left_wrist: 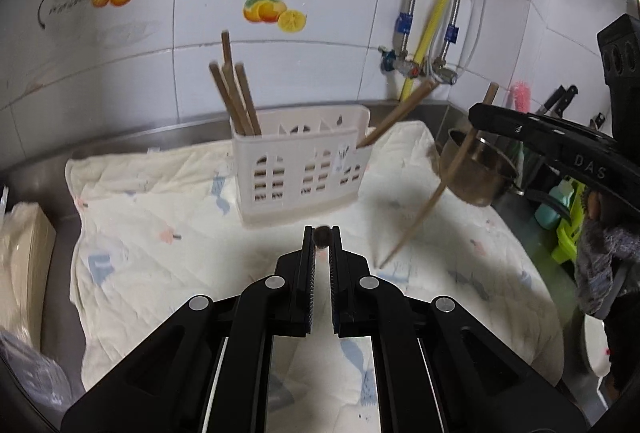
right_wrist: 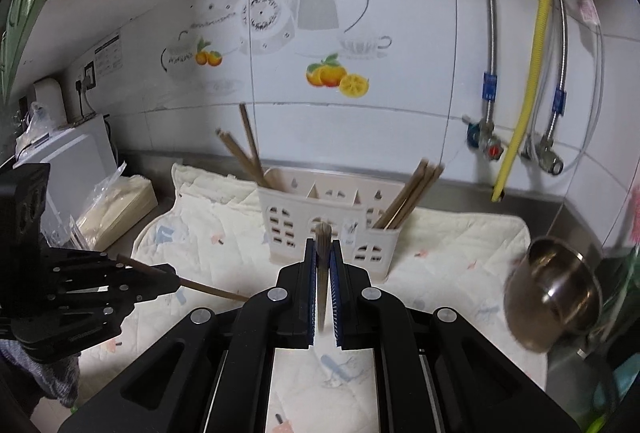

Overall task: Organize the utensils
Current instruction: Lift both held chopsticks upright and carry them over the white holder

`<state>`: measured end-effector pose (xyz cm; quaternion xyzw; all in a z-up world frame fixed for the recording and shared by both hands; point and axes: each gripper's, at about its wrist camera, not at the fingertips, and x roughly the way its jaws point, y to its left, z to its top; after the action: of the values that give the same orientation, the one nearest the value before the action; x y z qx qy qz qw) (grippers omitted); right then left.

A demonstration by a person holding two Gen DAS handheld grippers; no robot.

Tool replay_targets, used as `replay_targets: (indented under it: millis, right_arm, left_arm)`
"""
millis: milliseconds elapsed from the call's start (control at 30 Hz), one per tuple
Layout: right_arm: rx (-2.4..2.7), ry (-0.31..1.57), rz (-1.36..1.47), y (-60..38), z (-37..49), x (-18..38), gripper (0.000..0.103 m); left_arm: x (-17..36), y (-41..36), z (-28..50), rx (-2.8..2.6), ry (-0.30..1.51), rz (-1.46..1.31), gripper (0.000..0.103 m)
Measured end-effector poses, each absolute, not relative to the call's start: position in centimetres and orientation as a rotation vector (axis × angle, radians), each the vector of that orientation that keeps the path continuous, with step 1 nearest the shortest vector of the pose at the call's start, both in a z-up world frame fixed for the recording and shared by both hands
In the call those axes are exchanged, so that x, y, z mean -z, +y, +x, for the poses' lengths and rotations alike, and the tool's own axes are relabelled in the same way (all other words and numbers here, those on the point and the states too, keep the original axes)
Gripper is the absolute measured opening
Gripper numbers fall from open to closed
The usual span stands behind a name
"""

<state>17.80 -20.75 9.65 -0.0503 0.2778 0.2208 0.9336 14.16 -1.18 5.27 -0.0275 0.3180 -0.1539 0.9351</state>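
Ahead of both grippers, the utensil caddy point(right_wrist: 328, 217) holds wooden chopsticks point(right_wrist: 408, 197) in both end compartments. The left gripper point(left_wrist: 321, 239) clamps one brown chopstick point(right_wrist: 208, 289); the right gripper point(right_wrist: 322, 247) pinches another chopstick point(left_wrist: 436, 189).

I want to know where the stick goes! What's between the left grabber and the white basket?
Only bare quilted cloth lies between the left hand-held gripper, shut on a chopstick, and the basket, as the left wrist view shows.

Two wrist views, left and right, both low and near, facing the shared caddy point(left_wrist: 302, 169) point(right_wrist: 328, 221) and tiled wall point(left_wrist: 340, 45) point(right_wrist: 400, 137).

one caddy point(left_wrist: 298, 169), one pot point(right_wrist: 554, 293), about eight chopsticks point(left_wrist: 236, 93).
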Motion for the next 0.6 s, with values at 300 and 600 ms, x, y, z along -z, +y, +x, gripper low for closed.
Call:
replay_targets:
  millis: [300,600]
  right_arm:
    - [-0.492,0.553,-0.092,-21.3,20.4,-14.9,0.006]
    - [-0.495,0.492,-0.054,-21.2,23.3,-19.7,0.006]
  left_arm:
    - [-13.1,-1.5,16.2,0.330,0.533,-0.004,0.005]
    - [-19.6,-2.1,19.0,0.264,0.393,0.040,0.005]
